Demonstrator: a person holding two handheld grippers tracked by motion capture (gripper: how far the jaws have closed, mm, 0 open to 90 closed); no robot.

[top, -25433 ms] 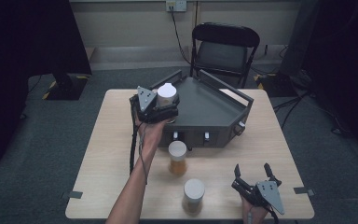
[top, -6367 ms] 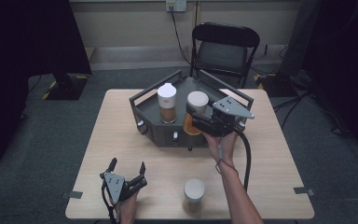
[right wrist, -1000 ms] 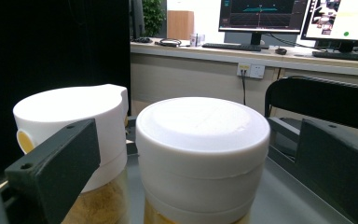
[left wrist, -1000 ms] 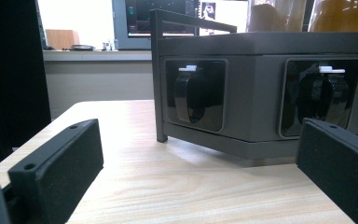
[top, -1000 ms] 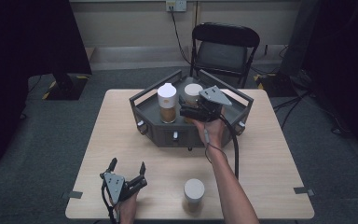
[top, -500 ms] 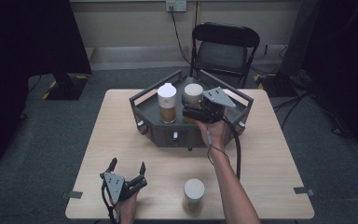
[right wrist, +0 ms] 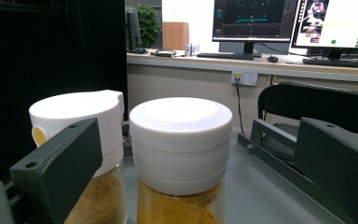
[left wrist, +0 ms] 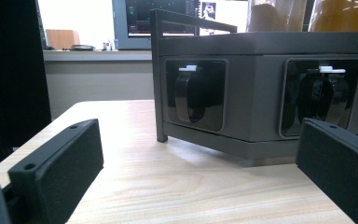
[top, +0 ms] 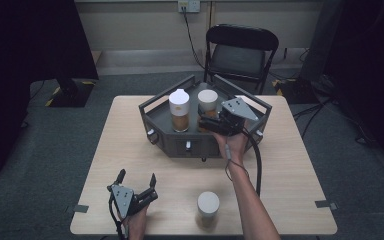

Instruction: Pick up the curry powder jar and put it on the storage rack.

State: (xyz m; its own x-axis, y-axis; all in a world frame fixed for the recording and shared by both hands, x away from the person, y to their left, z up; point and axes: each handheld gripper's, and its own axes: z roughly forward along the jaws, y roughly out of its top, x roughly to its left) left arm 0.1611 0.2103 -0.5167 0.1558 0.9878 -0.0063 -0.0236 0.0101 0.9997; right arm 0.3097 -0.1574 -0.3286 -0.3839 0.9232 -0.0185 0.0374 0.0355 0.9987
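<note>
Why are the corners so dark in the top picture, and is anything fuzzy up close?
In the high view, light falls on the table while the side edges sink into black. In the right gripper view, the near jar looks soft and its white lid glares. In the left gripper view, the left tool jaws blur, and the tray casts a shadow.

No legible text, label, brand or number anywhere — the lit computer monitors (right wrist: pixel 279 21) beyond the tabletop carry graphics too small and blurred to read.
</note>
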